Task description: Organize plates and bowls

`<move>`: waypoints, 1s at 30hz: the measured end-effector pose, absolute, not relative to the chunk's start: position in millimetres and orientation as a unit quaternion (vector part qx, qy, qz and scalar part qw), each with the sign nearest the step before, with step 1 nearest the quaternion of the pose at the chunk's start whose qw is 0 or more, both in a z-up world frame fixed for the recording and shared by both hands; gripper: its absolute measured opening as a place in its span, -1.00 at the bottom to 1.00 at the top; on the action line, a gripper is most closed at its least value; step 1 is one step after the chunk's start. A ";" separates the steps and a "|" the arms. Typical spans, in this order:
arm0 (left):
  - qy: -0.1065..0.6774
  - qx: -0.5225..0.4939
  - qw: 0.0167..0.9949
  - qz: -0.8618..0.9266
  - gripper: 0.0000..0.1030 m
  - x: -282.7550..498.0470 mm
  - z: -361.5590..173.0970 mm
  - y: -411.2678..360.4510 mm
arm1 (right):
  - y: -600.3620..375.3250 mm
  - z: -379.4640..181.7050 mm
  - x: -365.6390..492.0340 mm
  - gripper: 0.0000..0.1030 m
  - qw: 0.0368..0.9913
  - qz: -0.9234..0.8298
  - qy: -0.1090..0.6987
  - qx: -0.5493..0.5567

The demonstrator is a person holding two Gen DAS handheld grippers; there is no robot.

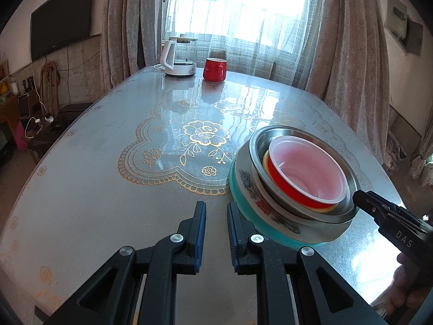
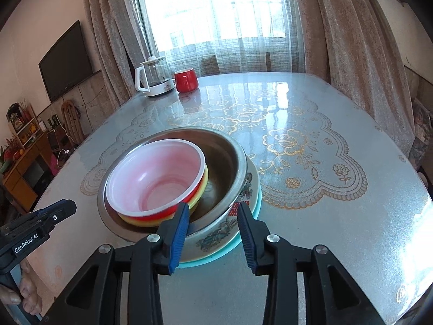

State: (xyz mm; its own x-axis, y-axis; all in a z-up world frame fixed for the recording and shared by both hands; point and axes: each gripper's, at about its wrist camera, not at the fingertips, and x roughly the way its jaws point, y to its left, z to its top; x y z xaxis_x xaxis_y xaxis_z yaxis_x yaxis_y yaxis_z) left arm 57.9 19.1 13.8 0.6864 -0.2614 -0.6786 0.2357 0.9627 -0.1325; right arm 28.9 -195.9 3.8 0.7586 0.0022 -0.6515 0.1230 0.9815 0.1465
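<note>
One stack stands on the table: a teal plate (image 2: 216,256) at the bottom, a flower-patterned plate (image 2: 216,235) on it, then a steel bowl (image 2: 227,162). Inside the steel bowl a red bowl with a white inside (image 2: 154,176) sits nested in a yellow bowl (image 2: 201,192). My right gripper (image 2: 213,211) straddles the near rim of the stack. One finger is inside the steel bowl and the other is outside the patterned plate, with the pads clear of both. My left gripper (image 1: 216,216) hovers over bare table just left of the teal plate (image 1: 243,208), jaws nearly together and empty.
A glass kettle on a white base (image 1: 178,57) and a red mug (image 1: 214,69) stand at the far end of the table (image 1: 108,189), by the curtained window. A hand (image 1: 403,279) holds the right gripper at the table's near right edge.
</note>
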 end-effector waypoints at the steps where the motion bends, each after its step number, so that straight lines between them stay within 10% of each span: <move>1: 0.370 -0.015 0.919 -0.134 -0.64 54.4 13.7 17.8 | -194.7 4.5 26.3 -0.25 0.935 -0.039 0.342 0.089; 30: 0.305 0.051 0.940 -0.146 0.83 0.4 20.1 -36.4 | -179.9 3.3 -6.7 -0.14 0.948 -0.113 0.291 0.064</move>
